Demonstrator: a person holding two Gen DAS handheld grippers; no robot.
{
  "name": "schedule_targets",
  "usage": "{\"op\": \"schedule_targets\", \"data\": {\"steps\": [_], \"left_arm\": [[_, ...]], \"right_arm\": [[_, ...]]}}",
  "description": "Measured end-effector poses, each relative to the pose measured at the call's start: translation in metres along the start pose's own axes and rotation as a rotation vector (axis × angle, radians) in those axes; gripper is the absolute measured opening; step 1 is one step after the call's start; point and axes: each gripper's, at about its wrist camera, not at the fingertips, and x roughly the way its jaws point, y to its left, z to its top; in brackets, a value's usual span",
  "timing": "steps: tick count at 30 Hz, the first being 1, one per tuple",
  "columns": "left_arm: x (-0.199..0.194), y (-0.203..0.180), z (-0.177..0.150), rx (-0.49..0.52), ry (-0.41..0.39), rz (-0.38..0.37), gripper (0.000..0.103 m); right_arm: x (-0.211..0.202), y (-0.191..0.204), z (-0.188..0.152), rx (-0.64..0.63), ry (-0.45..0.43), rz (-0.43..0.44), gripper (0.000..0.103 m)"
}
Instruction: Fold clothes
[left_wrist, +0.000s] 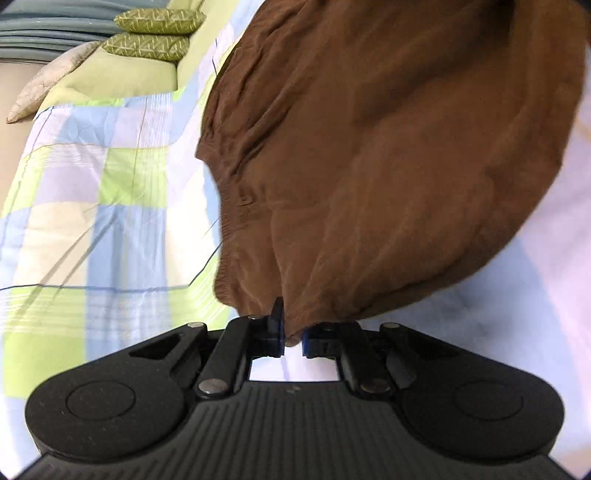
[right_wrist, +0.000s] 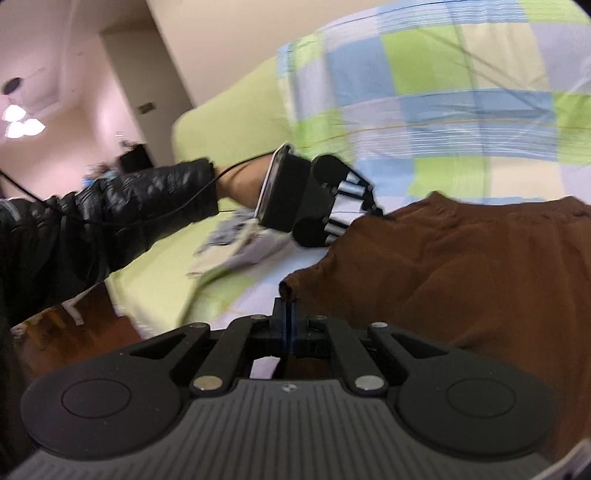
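Checked quilt (left_wrist: 110, 221) in blue, green and white, spread over bed as work surface. Nearest in left wrist view: left gripper (left_wrist: 293, 338), blue-padded fingers (left_wrist: 277, 334) pinched on hem of brown garment (left_wrist: 388, 166), narrow gap between pads filled with cloth. Garment: soft, matte, creased, gathered elastic band along one edge, lifted off quilt. Beyond, only in this view: two green patterned cushions (left_wrist: 155, 33). Right wrist view: right gripper (right_wrist: 287, 314) fully closed, corner of garment (right_wrist: 461, 266) caught at fingertips. Shown only here: quilted black sleeve (right_wrist: 122, 206), cable, ceiling lamp (right_wrist: 20, 120), wooden floor (right_wrist: 74, 336).
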Motion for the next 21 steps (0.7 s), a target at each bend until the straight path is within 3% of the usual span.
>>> {"op": "schedule_targets", "data": {"steps": [2,5,9,14,17,21], "left_arm": [[-0.012,0.021,0.011,0.006,0.041,0.024,0.007],[-0.018,0.058,0.037,0.002,0.069,0.037,0.007],[-0.005,0.113,0.088,-0.018,0.048,0.021,0.007],[0.046,0.157,0.161,-0.038,-0.028,-0.010,0.007],[0.089,0.160,0.200,-0.043,-0.054,-0.059,0.007],[0.145,0.148,0.236,-0.007,-0.036,-0.136,0.007]], "right_arm": [[-0.003,0.009,0.000,-0.022,-0.022,0.056,0.001],[-0.022,0.013,0.007,-0.046,-0.114,0.065,0.001],[-0.093,-0.011,0.013,-0.004,-0.301,-0.052,0.001],[-0.189,-0.068,-0.018,0.204,-0.499,-0.252,0.001],[-0.224,-0.112,-0.056,0.370,-0.548,-0.361,0.001],[-0.237,-0.178,-0.115,0.568,-0.522,-0.442,0.001]]}}
